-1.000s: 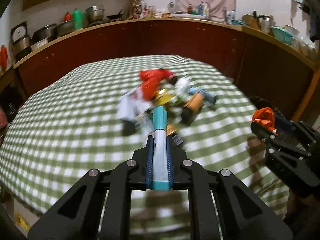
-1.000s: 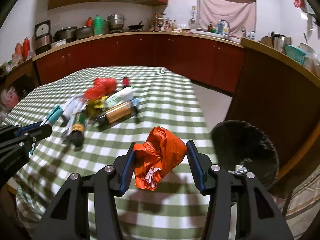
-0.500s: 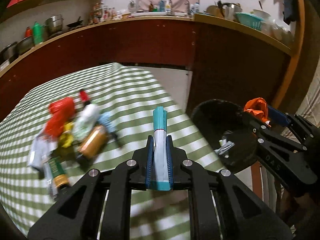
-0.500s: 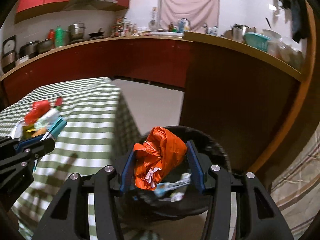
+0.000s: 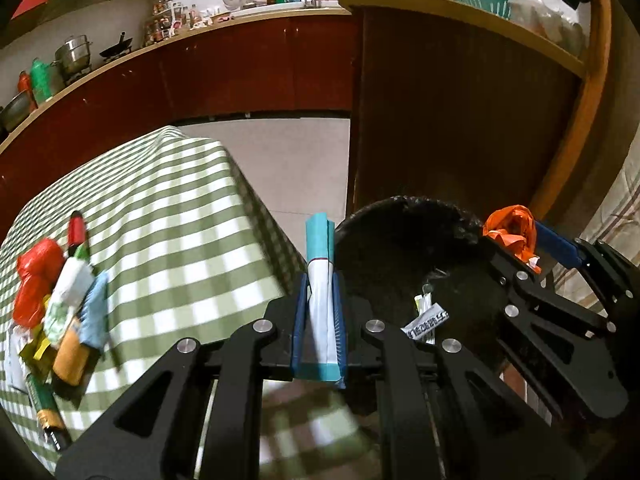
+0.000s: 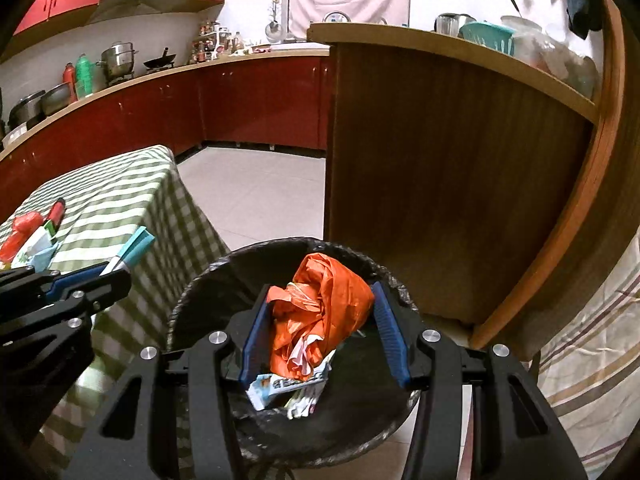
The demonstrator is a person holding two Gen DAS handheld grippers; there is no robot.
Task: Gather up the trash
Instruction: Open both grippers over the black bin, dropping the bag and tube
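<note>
My left gripper is shut on a flat teal-and-white tube, held over the table's corner just left of the black-lined trash bin. My right gripper is shut on a crumpled orange plastic bag and hangs directly above the bin, where a few white wrappers lie. From the left wrist view the orange bag and right gripper sit over the bin's right rim. A pile of trash, with a red bag and bottles, lies on the green checked tablecloth.
A tall wooden counter stands right behind the bin. Red kitchen cabinets with pots and bottles on top run along the back wall. Pale tiled floor lies between table and cabinets. A striped cloth hangs at the right.
Both grippers have swung right, from over the table to the bin. The orange bag now hangs above the bin's inside, and the tube is at the table's corner beside the bin.
</note>
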